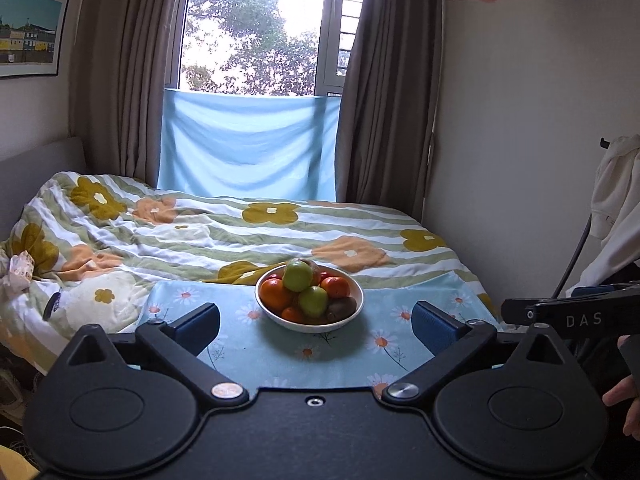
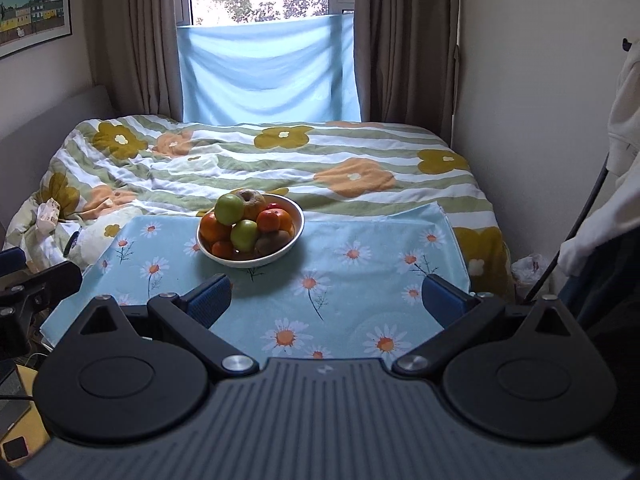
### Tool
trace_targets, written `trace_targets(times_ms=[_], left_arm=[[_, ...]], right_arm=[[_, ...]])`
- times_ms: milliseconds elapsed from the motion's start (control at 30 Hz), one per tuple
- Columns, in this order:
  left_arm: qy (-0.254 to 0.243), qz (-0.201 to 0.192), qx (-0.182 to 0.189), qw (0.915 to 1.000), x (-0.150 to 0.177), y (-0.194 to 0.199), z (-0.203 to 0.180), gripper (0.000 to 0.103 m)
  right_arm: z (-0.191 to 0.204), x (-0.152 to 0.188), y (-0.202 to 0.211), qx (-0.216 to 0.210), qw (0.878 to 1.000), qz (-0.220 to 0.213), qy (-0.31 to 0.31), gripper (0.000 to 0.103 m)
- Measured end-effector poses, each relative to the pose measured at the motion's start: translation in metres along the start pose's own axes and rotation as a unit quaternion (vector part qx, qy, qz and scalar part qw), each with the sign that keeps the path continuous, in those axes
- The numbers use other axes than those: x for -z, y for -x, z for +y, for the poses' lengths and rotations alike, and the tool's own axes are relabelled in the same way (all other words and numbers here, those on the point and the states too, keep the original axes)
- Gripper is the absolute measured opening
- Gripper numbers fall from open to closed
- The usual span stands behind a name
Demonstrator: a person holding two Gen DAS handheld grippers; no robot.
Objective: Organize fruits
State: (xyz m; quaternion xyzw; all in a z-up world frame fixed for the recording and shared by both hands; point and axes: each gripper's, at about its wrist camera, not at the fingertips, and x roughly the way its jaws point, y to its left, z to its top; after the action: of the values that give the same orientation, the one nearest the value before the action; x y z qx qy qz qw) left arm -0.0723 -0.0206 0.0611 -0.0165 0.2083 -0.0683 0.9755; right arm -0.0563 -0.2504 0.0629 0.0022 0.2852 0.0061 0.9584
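Note:
A white bowl point(image 1: 348, 318) point(image 2: 294, 240) heaped with fruit stands on a light blue daisy-print cloth point(image 1: 256, 344) point(image 2: 360, 264) laid on the bed. Two green apples point(image 1: 298, 276) point(image 2: 229, 209), several orange fruits point(image 1: 275, 294) point(image 2: 273, 220), a brown kiwi point(image 1: 342, 307) point(image 2: 273, 241) and a tan fruit point(image 2: 251, 199) fill it. My left gripper point(image 1: 316, 324) stands open, well short of the bowl, nothing between its blue pads point(image 1: 200, 324). My right gripper point(image 2: 326, 298) is also open and empty, the bowl ahead to its left.
A flowered duvet point(image 1: 248, 236) point(image 2: 280, 160) covers the bed behind the cloth. Brown curtains and a blue sheet point(image 1: 248, 140) hang at the window. A wall runs along the right, with a white garment point(image 2: 628, 120) hanging. The other gripper's body point(image 1: 580, 312) shows at the right edge.

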Motion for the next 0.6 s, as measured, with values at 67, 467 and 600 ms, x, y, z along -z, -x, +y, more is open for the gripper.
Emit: trace_targets(times_ms=[67, 467, 600], left_arm=[[-0.009, -0.003, -0.004, 0.9999, -0.0005, 0.0011, -0.0044, 0.103], [-0.01, 0.012, -0.014, 0.9998, 0.0069, -0.0001, -0.003, 0.103], [-0.011, 0.011, -0.016, 0.9998, 0.008, 0.0001, -0.0027, 0.103]], right_arm=[[0.0016, 0.0041, 0.0044, 0.009, 1.0, -0.005, 0.003, 0.103], [0.0014, 0.0109, 0.0077, 0.023, 1.0, -0.002, -0.005, 0.103], [0.0009, 0.012, 0.0077, 0.023, 1.0, -0.002, -0.007, 0.103]])
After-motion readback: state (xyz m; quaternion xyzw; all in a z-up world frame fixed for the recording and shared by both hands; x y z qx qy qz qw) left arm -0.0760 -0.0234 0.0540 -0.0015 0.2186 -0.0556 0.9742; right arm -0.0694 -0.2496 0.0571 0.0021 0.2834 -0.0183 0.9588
